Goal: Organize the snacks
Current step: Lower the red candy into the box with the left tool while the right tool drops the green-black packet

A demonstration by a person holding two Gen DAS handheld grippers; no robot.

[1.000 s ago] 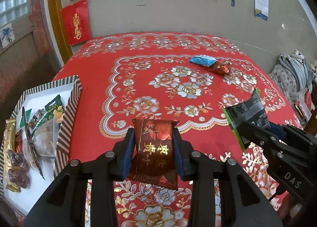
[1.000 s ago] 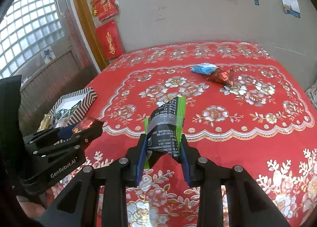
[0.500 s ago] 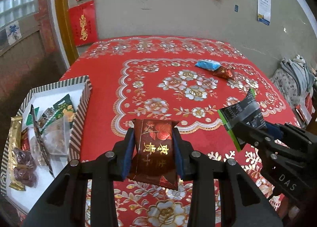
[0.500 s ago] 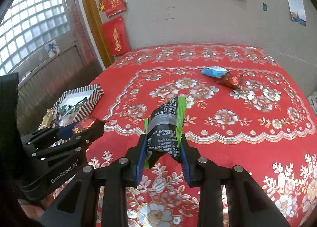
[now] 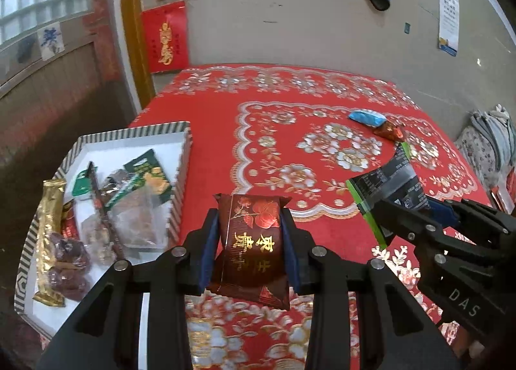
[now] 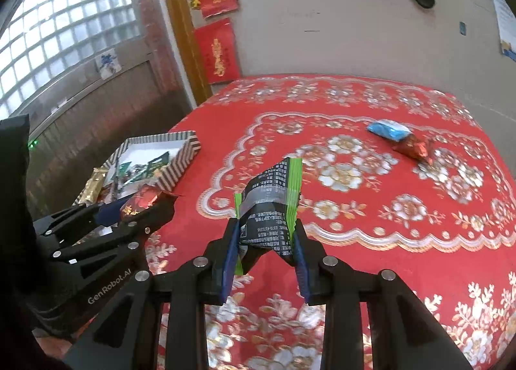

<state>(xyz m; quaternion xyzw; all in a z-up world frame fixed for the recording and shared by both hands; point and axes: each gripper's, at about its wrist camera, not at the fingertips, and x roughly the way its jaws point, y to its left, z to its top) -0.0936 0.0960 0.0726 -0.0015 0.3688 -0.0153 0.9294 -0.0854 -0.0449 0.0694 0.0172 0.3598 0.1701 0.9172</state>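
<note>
snacks sit in both grippers. the dark red packet (image 5: pixel 253 241) with gold characters stands nearly upright between the blue pads of the left gripper (image 5: pixel 250 244), whose jaws are clamped on its two long edges; its lower end hangs below the pads, above the red floral tablecloth (image 5: pixel 322 231). the black and green packet (image 6: pixel 271 208) is pinched the same way in the right gripper (image 6: pixel 266 250), crumpled at the bottom where the pads press in, its top end sticking up and forward past the fingertips.

both tools tilt downward toward the cloth and ride side by side, near each other: in the left wrist view the right gripper reaches in from the right with its packet just ahead; in the right wrist view the left one reaches in from the left.

ahead and to the left of the left gripper lies the striped box (image 5: pixel 180 176), at the table's left edge, holding several wrapped snacks. far ahead and to the right of both grippers, a blue packet (image 6: pixel 387 129) and a small red foil one (image 6: pixel 412 145) lie touching on the cloth, well apart from the box.
</note>
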